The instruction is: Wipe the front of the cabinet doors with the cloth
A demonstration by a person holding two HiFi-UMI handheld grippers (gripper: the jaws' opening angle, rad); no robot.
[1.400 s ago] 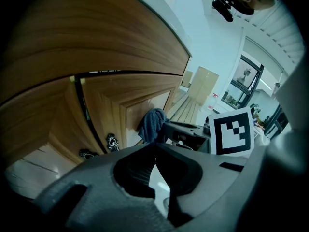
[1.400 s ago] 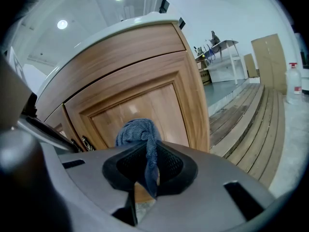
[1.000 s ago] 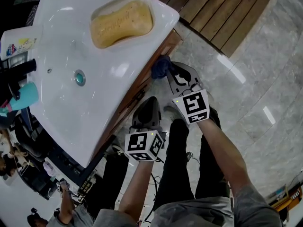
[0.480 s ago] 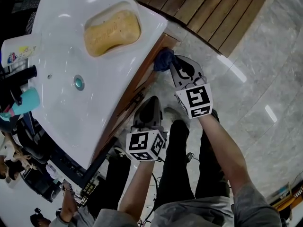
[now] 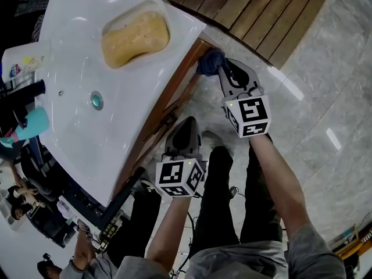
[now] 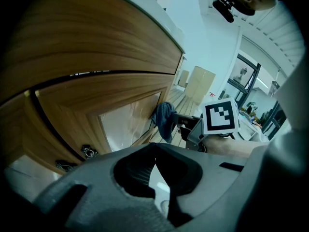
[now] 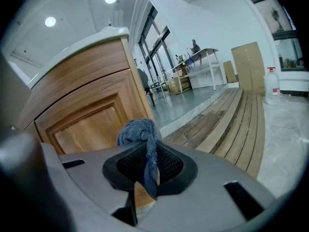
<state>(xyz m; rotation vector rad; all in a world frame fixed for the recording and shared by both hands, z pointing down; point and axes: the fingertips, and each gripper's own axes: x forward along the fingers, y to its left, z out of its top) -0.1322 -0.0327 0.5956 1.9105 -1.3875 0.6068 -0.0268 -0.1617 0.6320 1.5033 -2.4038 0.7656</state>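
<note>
My right gripper point(image 5: 222, 70) point(image 7: 146, 164) is shut on a bunched blue cloth point(image 5: 209, 61) point(image 7: 139, 132) point(image 6: 163, 119), pressing it against the top right corner of the wooden cabinet door point(image 5: 185, 83) point(image 7: 89, 124) point(image 6: 125, 122) under the basin. My left gripper point(image 5: 183, 133) point(image 6: 155, 166) hangs lower, in front of the cabinet's middle, jaws closed together with nothing between them. In the left gripper view the right gripper's marker cube point(image 6: 221, 116) shows beside the cloth, and two metal door pulls point(image 6: 88, 152) sit where the doors meet.
A white basin point(image 5: 87, 97) tops the cabinet, with a yellow sponge point(image 5: 135, 38) in its soap recess. Bottles point(image 5: 26, 121) stand at its left end. Wooden decking point(image 5: 261, 10) lies beyond the cabinet; grey polished tiles point(image 5: 314, 115) cover the floor. My legs stand below.
My right gripper has slid the cloth farther along the cabinet front toward its far right corner. The left gripper has stayed where it was.
</note>
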